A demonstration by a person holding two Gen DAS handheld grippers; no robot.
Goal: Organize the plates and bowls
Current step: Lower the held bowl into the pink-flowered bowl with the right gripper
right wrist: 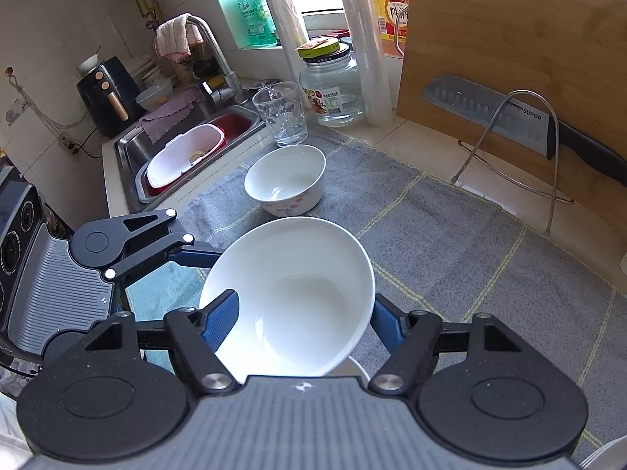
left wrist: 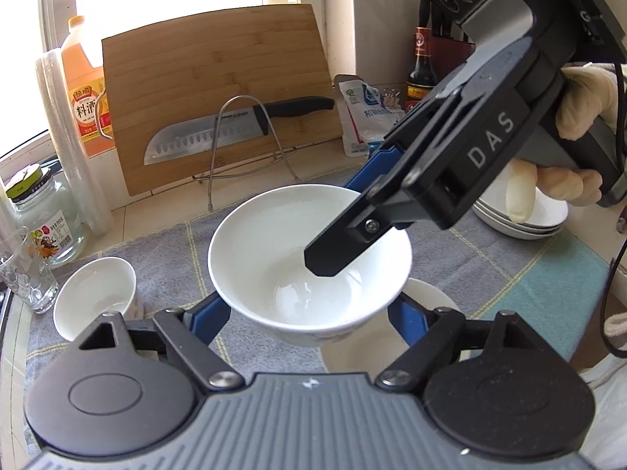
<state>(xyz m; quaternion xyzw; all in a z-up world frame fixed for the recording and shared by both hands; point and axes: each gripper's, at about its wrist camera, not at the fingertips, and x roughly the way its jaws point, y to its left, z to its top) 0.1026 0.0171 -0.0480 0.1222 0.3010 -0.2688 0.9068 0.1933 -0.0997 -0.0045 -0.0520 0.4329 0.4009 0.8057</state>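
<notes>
A large white bowl (left wrist: 309, 262) is lifted clear of the grey checked towel (left wrist: 490, 258), held by both tools at once. The left gripper (left wrist: 309, 313) clamps its blue fingers (left wrist: 211, 313) on the outer wall from either side, low on the bowl. The right gripper (left wrist: 352, 211) comes in from the far right and pinches the far right rim, one black finger (left wrist: 337, 250) inside the bowl and a blue one outside. In the right wrist view the bowl (right wrist: 290, 297) sits between the blue pads (right wrist: 223, 317) of the right gripper (right wrist: 301, 325), which press on it. A round bowl has no long axis; its mouth faces up and is tipped, in the left wrist view a little toward the camera.

Directly beneath it, partly hidden, another white dish (left wrist: 376, 344) lies on the towel. A smaller white bowl (left wrist: 96, 297) stands on the towel to the near left, with a drinking glass (left wrist: 23, 270) and a lidded glass jar (left wrist: 47, 219) beside it at the left edge. To the far right a stack of white plates (left wrist: 525, 219) rests behind a gloved hand (left wrist: 564, 156). At the back, a wooden cutting board (left wrist: 219, 94) leans on the wall, with a knife (left wrist: 235, 129) and a wire rack (left wrist: 247, 149) in front of it. The sink (right wrist: 188, 149) lies far left in the right wrist view
</notes>
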